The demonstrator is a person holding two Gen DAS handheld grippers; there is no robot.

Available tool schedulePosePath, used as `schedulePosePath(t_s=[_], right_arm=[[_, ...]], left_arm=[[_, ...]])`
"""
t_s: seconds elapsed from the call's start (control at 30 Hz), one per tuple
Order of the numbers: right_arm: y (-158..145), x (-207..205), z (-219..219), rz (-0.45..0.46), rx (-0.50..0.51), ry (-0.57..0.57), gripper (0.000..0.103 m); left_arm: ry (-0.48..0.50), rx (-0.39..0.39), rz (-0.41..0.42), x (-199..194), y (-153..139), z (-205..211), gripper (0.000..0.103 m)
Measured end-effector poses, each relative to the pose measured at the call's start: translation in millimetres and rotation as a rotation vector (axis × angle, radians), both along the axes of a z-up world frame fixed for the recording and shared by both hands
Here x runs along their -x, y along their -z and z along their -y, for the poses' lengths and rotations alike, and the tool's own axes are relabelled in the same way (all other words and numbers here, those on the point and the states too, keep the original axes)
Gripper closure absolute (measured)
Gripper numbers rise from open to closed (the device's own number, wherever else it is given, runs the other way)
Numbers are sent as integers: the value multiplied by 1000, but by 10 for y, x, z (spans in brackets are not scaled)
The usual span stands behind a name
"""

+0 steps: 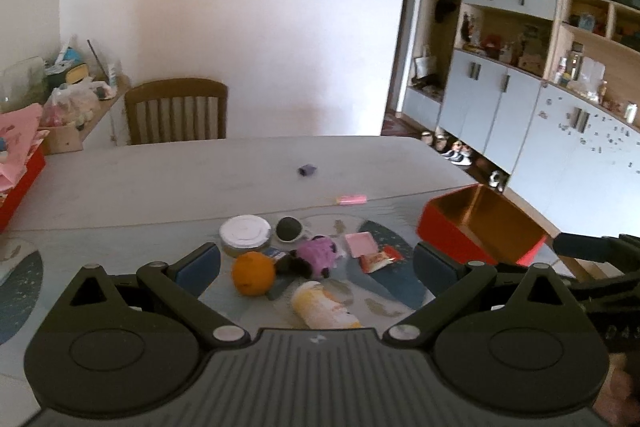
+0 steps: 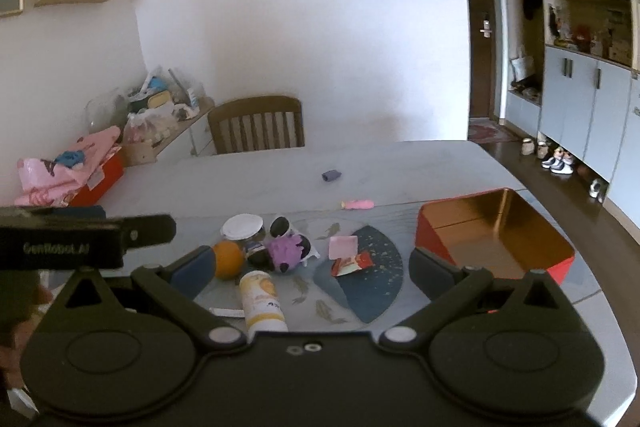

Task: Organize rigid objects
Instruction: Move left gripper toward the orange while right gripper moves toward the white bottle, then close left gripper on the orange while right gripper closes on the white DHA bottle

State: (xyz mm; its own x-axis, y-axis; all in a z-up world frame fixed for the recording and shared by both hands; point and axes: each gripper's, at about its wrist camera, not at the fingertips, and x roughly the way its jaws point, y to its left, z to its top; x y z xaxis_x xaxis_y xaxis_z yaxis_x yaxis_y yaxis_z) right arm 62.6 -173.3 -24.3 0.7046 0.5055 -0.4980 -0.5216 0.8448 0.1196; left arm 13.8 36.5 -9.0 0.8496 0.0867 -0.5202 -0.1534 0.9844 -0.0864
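Observation:
A pile lies on the patterned mat: an orange [image 1: 253, 273] [image 2: 228, 259], a white-lidded jar [image 1: 245, 233] [image 2: 242, 227], a purple plush toy [image 1: 316, 254] [image 2: 285, 249], sunglasses [image 1: 289, 229], a yellow-and-white bottle [image 1: 323, 307] [image 2: 262, 301] on its side, a pink card [image 1: 361, 243] [image 2: 343, 246] and a red snack packet [image 1: 378, 259] [image 2: 352, 263]. An empty red tin box [image 1: 482, 227] [image 2: 494, 233] with a gold inside stands to the right. My left gripper [image 1: 316, 267] hovers open above the pile. My right gripper [image 2: 312, 269] is open too, holding nothing.
A small purple object [image 1: 307, 169] [image 2: 331, 175] and a pink one [image 1: 351, 199] [image 2: 359, 204] lie farther back on the grey table [image 1: 180, 183]. A wooden chair [image 1: 176, 111] stands behind it. Pink cloth over a red box [image 2: 80, 171] sits at the left edge. Cabinets line the right wall.

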Motion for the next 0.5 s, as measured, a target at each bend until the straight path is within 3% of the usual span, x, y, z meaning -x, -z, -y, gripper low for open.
schedulePosePath(t_s=[0.27,0.5], right_arm=[[189,-199,-167,-39,47,-90,0],[434,-459,-354,-53,111,-181,0]], left_arm=[[-38,26,-20,-246,164,-172,0],[-70,3,-24,-611,425,-317,0]])
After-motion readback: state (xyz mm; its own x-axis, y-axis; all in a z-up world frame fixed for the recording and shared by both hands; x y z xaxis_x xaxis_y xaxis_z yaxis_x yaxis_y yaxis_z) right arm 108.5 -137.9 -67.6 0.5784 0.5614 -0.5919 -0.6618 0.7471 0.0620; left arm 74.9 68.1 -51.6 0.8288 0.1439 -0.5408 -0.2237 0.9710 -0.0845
